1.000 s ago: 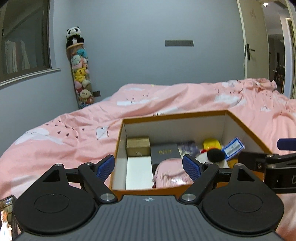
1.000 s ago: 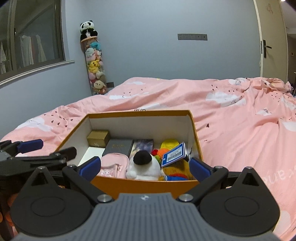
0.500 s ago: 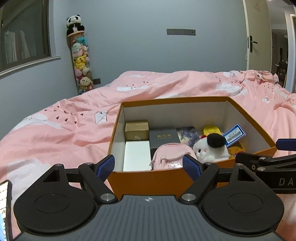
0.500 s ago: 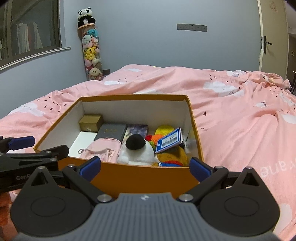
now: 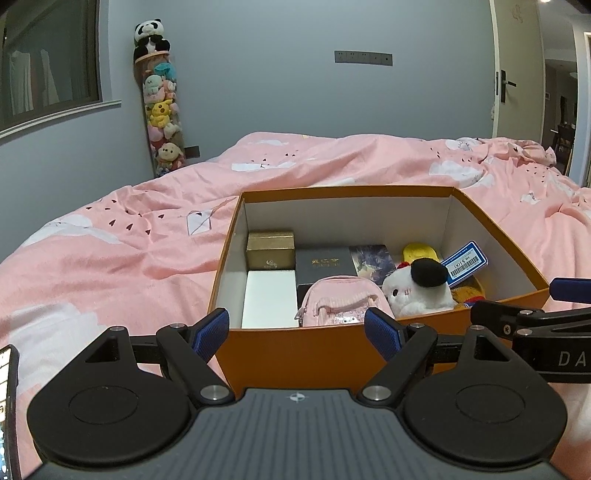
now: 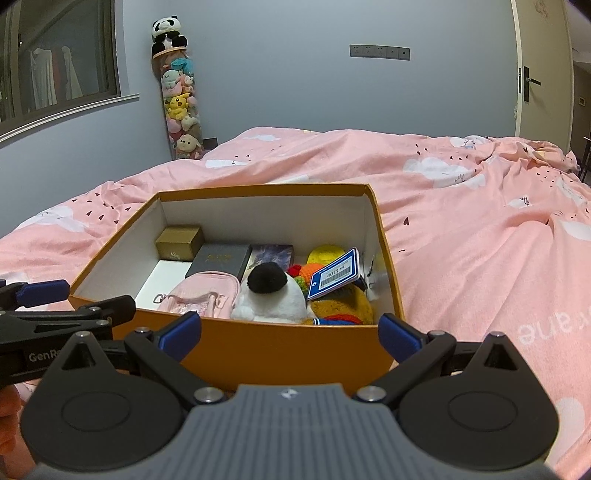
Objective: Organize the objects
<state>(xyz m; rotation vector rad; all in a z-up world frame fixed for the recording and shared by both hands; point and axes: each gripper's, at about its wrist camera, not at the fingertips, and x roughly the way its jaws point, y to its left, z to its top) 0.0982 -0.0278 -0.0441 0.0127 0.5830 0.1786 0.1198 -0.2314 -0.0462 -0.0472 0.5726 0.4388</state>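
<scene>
Pink bed (image 5: 147, 258): one orange box (image 5: 321, 354) (two open tongs (image 5: 301, 334) (image 6: 290, 332)).

A pink duvet (image 5: 155, 236) with white clouds covers the bed. At eleven o'clock, a tall column of plush toys (image 5: 162, 110) topped by a panda (image 5: 149, 35).

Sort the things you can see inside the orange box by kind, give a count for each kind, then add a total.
Small boxes and cases: 3: gold box, dark case, white box.
Pouches: 1: pink pouch.
Booklets or cards: 1: dark printed booklet.
Soft toys: 2: white plush, yellow-orange plush with a blue tag.
Total: 7, all in the orange box.
</scene>
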